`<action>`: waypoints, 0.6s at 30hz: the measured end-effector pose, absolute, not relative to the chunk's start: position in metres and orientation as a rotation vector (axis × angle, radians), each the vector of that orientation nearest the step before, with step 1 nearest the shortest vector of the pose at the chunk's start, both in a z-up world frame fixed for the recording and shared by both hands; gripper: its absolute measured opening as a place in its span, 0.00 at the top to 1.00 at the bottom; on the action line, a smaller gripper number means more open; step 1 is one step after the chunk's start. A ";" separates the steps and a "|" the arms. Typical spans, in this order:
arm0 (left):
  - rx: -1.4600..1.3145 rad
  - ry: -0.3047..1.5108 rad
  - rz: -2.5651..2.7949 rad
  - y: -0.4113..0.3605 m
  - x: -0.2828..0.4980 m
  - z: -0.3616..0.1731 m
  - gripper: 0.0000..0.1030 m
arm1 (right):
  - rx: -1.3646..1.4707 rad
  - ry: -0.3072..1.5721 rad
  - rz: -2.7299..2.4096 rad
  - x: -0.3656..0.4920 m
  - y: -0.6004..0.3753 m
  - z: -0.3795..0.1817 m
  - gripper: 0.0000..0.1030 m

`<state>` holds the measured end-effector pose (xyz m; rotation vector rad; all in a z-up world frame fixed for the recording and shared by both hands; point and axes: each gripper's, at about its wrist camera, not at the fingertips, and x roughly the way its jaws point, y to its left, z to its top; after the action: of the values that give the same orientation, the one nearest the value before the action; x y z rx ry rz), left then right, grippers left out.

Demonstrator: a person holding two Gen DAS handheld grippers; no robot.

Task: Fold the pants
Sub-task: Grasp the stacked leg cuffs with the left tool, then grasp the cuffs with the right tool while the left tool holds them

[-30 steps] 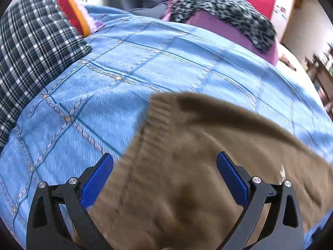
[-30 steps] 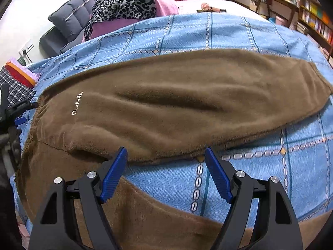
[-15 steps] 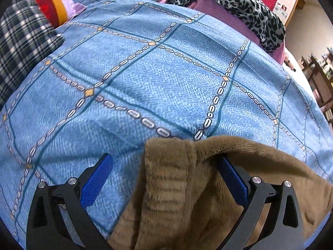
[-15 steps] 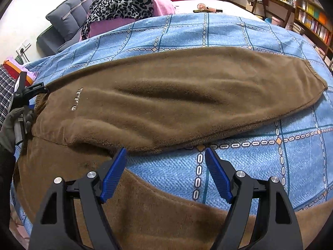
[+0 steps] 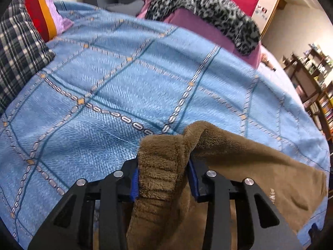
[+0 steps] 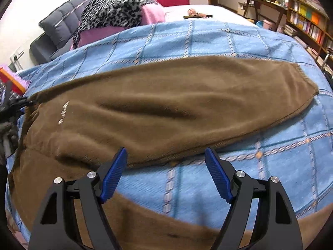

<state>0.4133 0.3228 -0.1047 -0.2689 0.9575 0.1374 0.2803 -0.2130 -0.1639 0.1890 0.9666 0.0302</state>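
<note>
Brown fleece pants (image 6: 166, 104) lie spread on a blue checked blanket (image 6: 270, 166), one leg stretched to the right and the other crossing the bottom of the right wrist view. My left gripper (image 5: 163, 166) has its jaws closing on the ribbed waistband (image 5: 160, 145), which bunches up between the blue pads (image 5: 134, 179). The rest of the pants (image 5: 249, 166) trails off to the right. My right gripper (image 6: 165, 156) is open with nothing between its fingers, over the strip of blanket between the two legs. At the left edge of that view the left gripper (image 6: 14, 106) appears as a dark blur at the waistband.
A plaid pillow (image 5: 16, 52) and a red-orange striped cloth (image 5: 39, 14) sit at the left. Leopard-print fabric (image 5: 208, 6) lies over a purple cushion by the grey headboard (image 6: 58, 25). Bookshelves (image 6: 308, 25) and a desk (image 6: 262, 0) stand on the right, beyond the bed.
The left jaws went from wide open to pinching the waistband, which now bunches up between the pads. The right gripper stayed open and shifted slightly over the blanket.
</note>
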 end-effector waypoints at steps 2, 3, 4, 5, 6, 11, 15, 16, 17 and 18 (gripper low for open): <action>-0.254 0.921 0.114 0.317 0.403 -0.092 0.64 | 0.212 0.969 0.002 0.287 -0.233 -0.163 0.24; -0.244 0.903 0.097 0.314 0.397 -0.085 0.64 | 0.221 0.967 -0.029 0.292 -0.249 -0.162 0.24; -0.233 0.887 0.078 0.310 0.391 -0.079 0.64 | 0.228 0.964 -0.052 0.296 -0.262 -0.161 0.24; -0.221 0.871 0.054 0.305 0.383 -0.072 0.64 | 0.233 0.963 -0.069 0.300 -0.273 -0.161 0.24; -0.212 0.858 0.036 0.302 0.375 -0.067 0.64 | 0.239 0.962 -0.096 0.304 -0.285 -0.161 0.24; -0.210 0.820 -0.023 0.300 0.337 -0.048 0.64 | 0.311 0.950 -0.239 0.342 -0.369 -0.154 0.24; -0.265 0.802 -0.049 0.307 0.307 -0.038 0.64 | 0.413 0.950 -0.304 0.379 -0.425 -0.150 0.24; -0.279 0.799 -0.055 0.309 0.299 -0.035 0.64 | 0.438 0.952 -0.306 0.387 -0.436 -0.150 0.24; -0.286 0.794 -0.061 0.310 0.293 -0.033 0.64 | 0.474 0.956 -0.306 0.398 -0.449 -0.151 0.24; -0.290 0.791 -0.065 0.310 0.286 -0.032 0.64 | 0.513 0.954 -0.312 0.408 -0.461 -0.151 0.24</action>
<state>0.2856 0.3104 -0.0321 -0.2899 0.7911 -0.0651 0.4082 -0.4607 -0.1515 0.5128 0.9544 -0.3124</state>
